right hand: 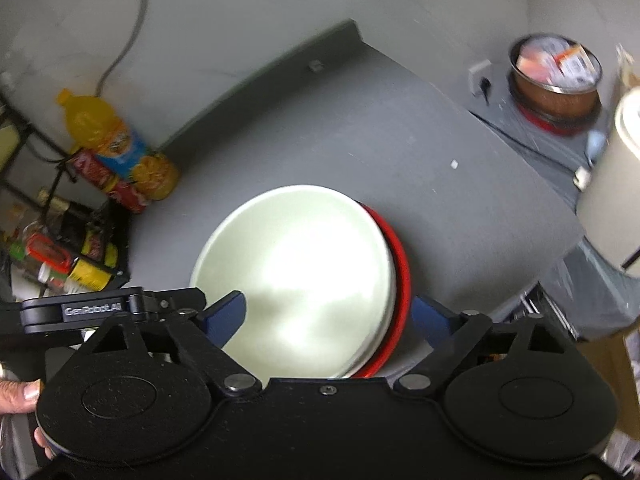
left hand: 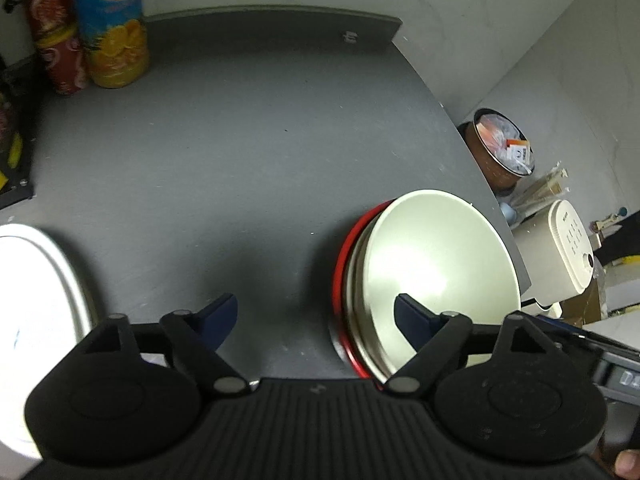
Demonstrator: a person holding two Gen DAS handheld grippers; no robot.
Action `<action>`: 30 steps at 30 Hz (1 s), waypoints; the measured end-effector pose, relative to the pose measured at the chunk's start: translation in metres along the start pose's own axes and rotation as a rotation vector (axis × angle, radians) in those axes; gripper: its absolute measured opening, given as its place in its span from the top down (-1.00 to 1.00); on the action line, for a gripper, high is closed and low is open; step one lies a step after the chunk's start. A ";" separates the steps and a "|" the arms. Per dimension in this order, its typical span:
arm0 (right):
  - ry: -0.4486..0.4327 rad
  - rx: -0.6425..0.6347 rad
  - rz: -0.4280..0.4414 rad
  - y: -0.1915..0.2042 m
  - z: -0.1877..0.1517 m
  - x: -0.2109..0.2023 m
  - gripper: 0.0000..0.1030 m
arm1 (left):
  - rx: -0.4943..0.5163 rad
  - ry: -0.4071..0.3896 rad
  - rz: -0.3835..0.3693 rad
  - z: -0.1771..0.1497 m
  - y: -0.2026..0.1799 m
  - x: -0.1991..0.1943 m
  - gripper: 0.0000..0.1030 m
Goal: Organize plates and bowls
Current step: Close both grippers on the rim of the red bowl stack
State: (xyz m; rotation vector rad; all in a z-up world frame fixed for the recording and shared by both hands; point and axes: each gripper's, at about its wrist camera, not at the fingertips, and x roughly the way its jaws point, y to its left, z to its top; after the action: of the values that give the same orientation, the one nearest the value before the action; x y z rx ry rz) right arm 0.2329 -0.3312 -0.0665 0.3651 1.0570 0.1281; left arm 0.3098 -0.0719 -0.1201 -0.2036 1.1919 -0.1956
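Both claws gape empty; right claw (right hand: 326, 316) straddles the plate stack (right hand: 304, 276), so should close squarely on its rim.

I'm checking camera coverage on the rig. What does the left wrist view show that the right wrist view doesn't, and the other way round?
Only the left wrist view shows the white plate at the table's left edge, and the open left gripper over bare table.

Only the right wrist view shows the rack of bottles and jars, the cable on the wall, and the open right gripper with fingers either side of the plate stack.

Both show the pale plate stacked on a red plate, the orange drink bottle, the red cans, the grey table and the bin.
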 end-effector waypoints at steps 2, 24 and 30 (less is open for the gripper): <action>0.013 0.037 -0.004 -0.006 -0.001 0.007 -0.61 | -0.005 0.024 -0.013 0.003 0.000 0.009 -0.38; 0.108 0.244 -0.043 -0.043 -0.014 0.062 0.33 | -0.011 0.221 -0.149 0.022 0.009 0.081 0.42; 0.096 0.243 -0.029 -0.044 -0.015 0.061 0.35 | -0.020 0.248 -0.182 0.024 0.013 0.082 0.50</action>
State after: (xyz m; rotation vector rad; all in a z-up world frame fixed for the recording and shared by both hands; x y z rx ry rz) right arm 0.2465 -0.3525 -0.1389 0.5668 1.1760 -0.0099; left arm 0.3619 -0.0788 -0.1887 -0.3127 1.4228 -0.3763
